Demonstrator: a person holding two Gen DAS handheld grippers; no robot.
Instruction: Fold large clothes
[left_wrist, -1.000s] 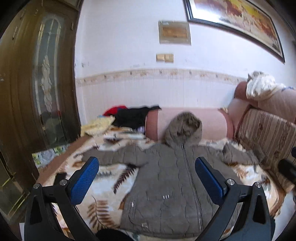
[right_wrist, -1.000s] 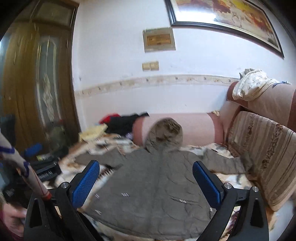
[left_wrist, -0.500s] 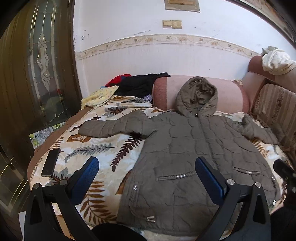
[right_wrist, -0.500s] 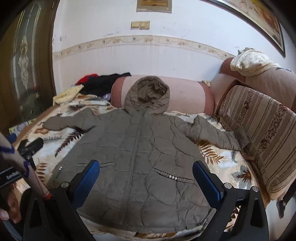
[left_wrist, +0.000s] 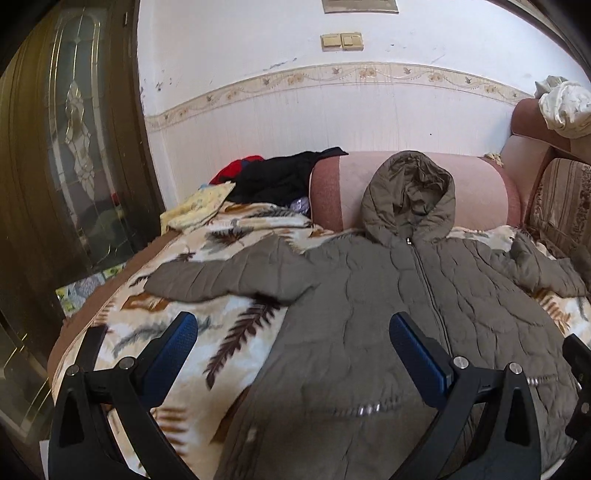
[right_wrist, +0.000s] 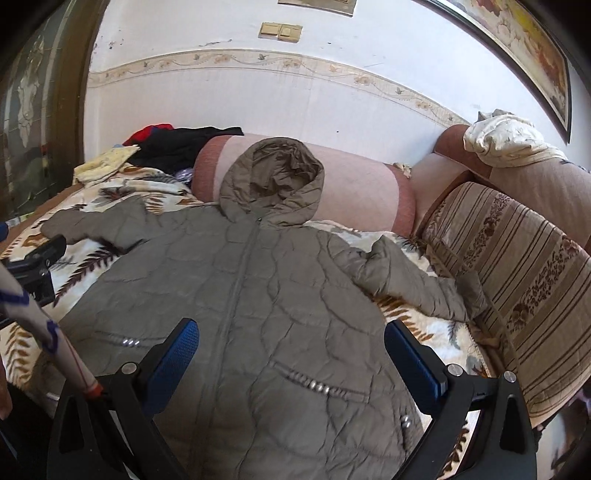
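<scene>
Your jacket (left_wrist: 388, 332) lies flat on the bed (left_wrist: 221, 236), hood toward the far edge. Both hand-held grippers, left (left_wrist: 291, 347) and right (right_wrist: 291, 347), hover spread; the left sleeve (left_wrist: 229, 277) seems nearer your left.

The jacket (left_wrist: 388, 332) in the middle of the frame is olive-grey with wavy quilting and small silver studs at its pockets. Under it, the blanket (left_wrist: 229, 321) is cream with brown and grey feather-like leaves. The bolster (right_wrist: 354, 181) behind the hood is pale pink with darker rose ends. At right, the sofa back (right_wrist: 517, 280) carries beige and brown stripes with floral bands. Both grippers' pads (right_wrist: 173, 354) are blue on black frames. At upper left lie black (left_wrist: 280, 177), red and pale yellow (left_wrist: 195, 210) clothes.
</scene>
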